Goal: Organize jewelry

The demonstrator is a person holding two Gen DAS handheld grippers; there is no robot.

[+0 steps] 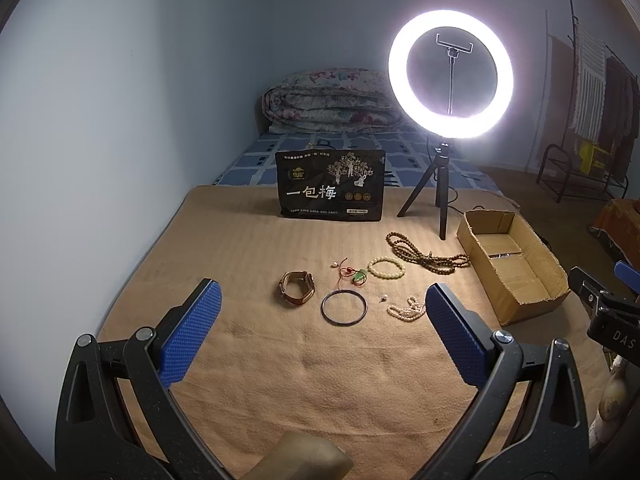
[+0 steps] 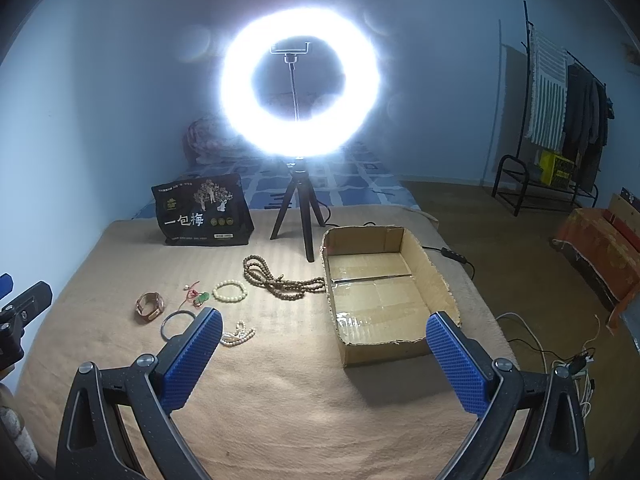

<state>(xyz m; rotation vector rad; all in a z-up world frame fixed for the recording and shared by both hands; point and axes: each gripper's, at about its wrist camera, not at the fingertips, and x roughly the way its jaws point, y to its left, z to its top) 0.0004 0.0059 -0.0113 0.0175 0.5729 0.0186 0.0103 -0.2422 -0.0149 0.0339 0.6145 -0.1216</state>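
Jewelry lies on a tan blanket point(image 1: 280, 360): a brown leather watch point(image 1: 297, 288), a dark bangle point(image 1: 344, 307), a red cord with a green pendant point(image 1: 357, 276), a cream bead bracelet point(image 1: 386, 267), a white pearl string point(image 1: 406, 310), a small earring point(image 1: 383, 298) and a long brown bead necklace point(image 1: 420, 256). An empty cardboard box point(image 2: 380, 292) sits to their right. My left gripper point(image 1: 322, 320) is open and empty, just short of the bangle. My right gripper point(image 2: 324, 344) is open and empty, near the box's front corner.
A lit ring light on a tripod point(image 1: 450, 72) and a black snack bag point(image 1: 331, 186) stand behind the jewelry. A folded quilt point(image 1: 332, 102) lies on the bed beyond. A clothes rack point(image 2: 560, 128) and cables point(image 2: 560, 356) are at the right.
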